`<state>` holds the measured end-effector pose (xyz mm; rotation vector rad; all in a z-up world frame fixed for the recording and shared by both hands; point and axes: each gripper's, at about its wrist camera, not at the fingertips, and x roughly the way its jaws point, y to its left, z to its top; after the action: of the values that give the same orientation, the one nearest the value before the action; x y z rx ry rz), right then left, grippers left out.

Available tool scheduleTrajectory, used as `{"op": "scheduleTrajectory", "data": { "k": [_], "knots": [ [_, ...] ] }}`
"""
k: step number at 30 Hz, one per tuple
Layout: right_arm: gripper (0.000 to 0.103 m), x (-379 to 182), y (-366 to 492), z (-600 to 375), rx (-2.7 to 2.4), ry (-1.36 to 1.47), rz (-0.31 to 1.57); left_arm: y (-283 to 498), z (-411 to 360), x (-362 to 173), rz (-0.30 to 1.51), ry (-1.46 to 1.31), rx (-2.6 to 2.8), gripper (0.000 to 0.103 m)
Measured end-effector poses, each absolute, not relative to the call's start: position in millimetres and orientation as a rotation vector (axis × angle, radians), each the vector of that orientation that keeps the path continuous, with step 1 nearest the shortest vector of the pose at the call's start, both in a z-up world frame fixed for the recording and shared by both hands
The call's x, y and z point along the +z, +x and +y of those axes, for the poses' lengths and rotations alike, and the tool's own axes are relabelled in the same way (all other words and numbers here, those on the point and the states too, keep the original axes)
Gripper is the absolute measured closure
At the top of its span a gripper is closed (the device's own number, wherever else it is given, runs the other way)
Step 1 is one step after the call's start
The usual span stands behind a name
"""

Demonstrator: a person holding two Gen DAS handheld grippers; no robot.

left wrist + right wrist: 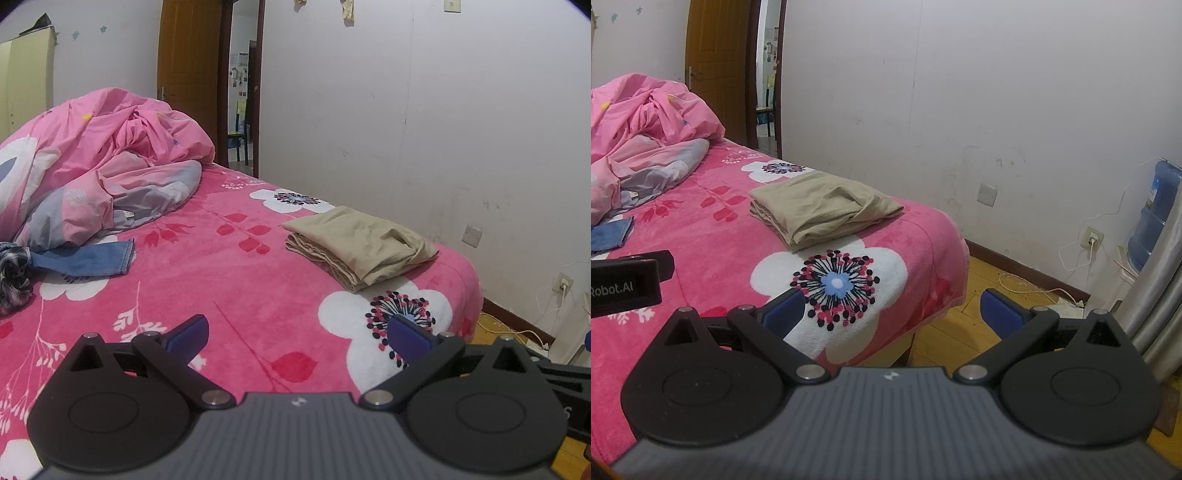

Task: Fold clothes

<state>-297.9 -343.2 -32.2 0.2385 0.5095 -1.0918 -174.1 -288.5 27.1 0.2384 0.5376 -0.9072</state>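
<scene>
A folded beige garment [358,242] [823,208] lies near the bed's far right corner, on the pink floral blanket [229,280] [701,258]. Blue jeans [88,258] [611,232] and a dark plaid garment [13,275] lie unfolded at the left. My left gripper [299,338] hovers open above the blanket, well short of the beige garment, nothing between its blue pads [188,336]. My right gripper [892,312] is open over the bed's near right edge, empty. The left gripper's body [628,284] shows at the left of the right wrist view.
A crumpled pink duvet [96,162] [646,122] is heaped at the bed's far left. A white wall runs along the right, with sockets and cables [1086,243] near the wooden floor [960,332]. A blue water bottle [1152,218] stands at right. A door [192,70] is open behind.
</scene>
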Motion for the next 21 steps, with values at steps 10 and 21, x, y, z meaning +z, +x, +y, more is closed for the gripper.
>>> {"op": "scheduleTrajectory", "data": {
  "k": [10, 21],
  "knots": [
    [0.001, -32.4, -296.2, -343.3, -1.09, 0.236, 0.512, -173.1, -288.2, 25.4, 0.544, 0.237, -0.903, 0.0],
    [0.001, -33.1, -295.8, -344.0, -1.088, 0.238, 0.513, -173.5, -289.8, 24.7, 0.551, 0.239, -0.898, 0.0]
  ]
}}
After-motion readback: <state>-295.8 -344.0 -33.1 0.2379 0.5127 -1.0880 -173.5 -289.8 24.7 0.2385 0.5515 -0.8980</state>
